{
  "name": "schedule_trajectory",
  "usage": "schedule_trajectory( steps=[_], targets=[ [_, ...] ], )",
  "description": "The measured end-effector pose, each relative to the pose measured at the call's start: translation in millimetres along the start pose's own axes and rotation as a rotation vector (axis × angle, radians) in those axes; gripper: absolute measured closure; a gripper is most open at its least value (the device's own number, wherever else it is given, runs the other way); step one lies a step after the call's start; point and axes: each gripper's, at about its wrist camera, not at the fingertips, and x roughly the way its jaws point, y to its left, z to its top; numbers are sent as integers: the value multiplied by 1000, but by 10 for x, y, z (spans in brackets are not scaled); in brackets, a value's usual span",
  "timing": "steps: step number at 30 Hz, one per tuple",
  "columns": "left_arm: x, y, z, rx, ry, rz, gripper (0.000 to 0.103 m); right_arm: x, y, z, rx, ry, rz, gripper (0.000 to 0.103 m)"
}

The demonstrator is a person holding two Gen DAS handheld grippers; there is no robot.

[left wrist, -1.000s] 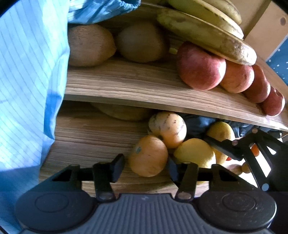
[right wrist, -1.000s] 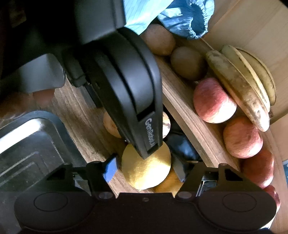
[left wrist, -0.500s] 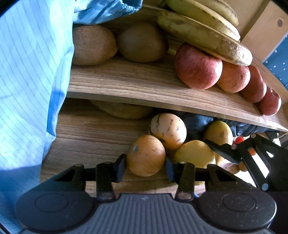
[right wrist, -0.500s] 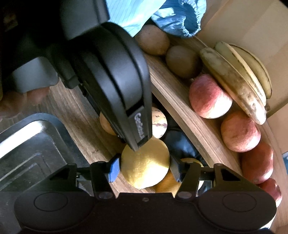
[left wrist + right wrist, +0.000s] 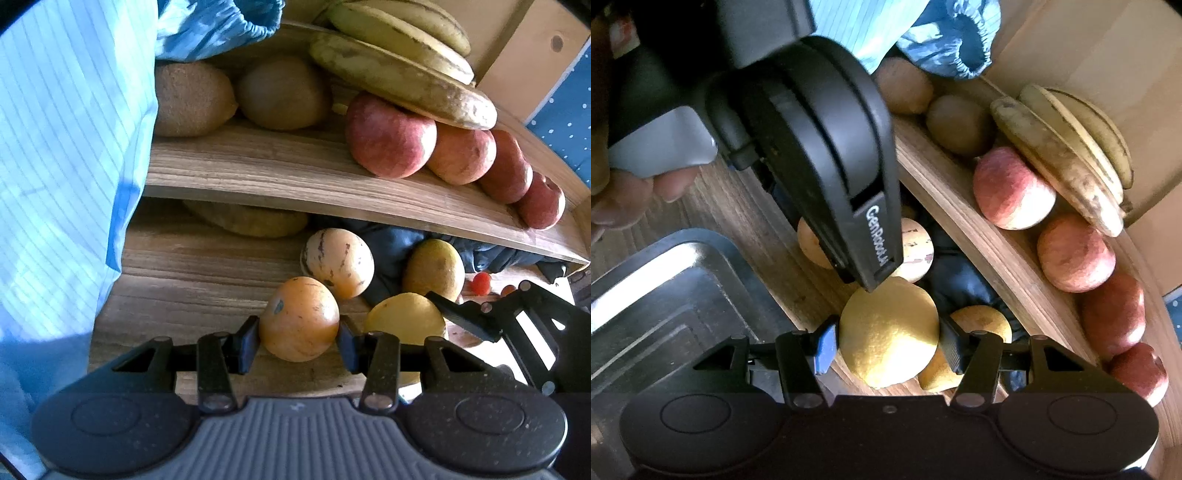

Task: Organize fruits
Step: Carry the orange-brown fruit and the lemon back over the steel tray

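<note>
My left gripper (image 5: pixel 297 341) is shut on an orange fruit (image 5: pixel 299 319) low over the lower wooden shelf (image 5: pixel 192 273). My right gripper (image 5: pixel 888 341) is shut on a yellow lemon (image 5: pixel 888 336), which also shows in the left wrist view (image 5: pixel 404 317). A striped pale fruit (image 5: pixel 338 260) and another yellow fruit (image 5: pixel 434 267) lie just behind. The left gripper's black body (image 5: pixel 820 147) fills the upper left of the right wrist view.
The upper shelf (image 5: pixel 295 173) carries two kiwis (image 5: pixel 284 92), several red apples (image 5: pixel 389 134) and bananas (image 5: pixel 399 74). A blue sleeve (image 5: pixel 66 147) fills the left. A dark cloth (image 5: pixel 399 240) lies under the shelf. A metal tray (image 5: pixel 653 302) sits at lower left.
Both grippers have closed from loosely around their fruits to gripping them. The left gripper has shifted a little to the left, with the orange fruit.
</note>
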Motion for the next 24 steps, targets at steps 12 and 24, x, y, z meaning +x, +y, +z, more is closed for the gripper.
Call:
schedule_trajectory(
  steps=[12, 24],
  targets=[
    [-165, -92, -259, 2, -26, 12, 55, -264, 12, -76, 50, -16, 0, 45],
    [-348, -118, -539, -27, -22, 29, 55, -499, 131, -213, 57, -38, 39, 45]
  ],
)
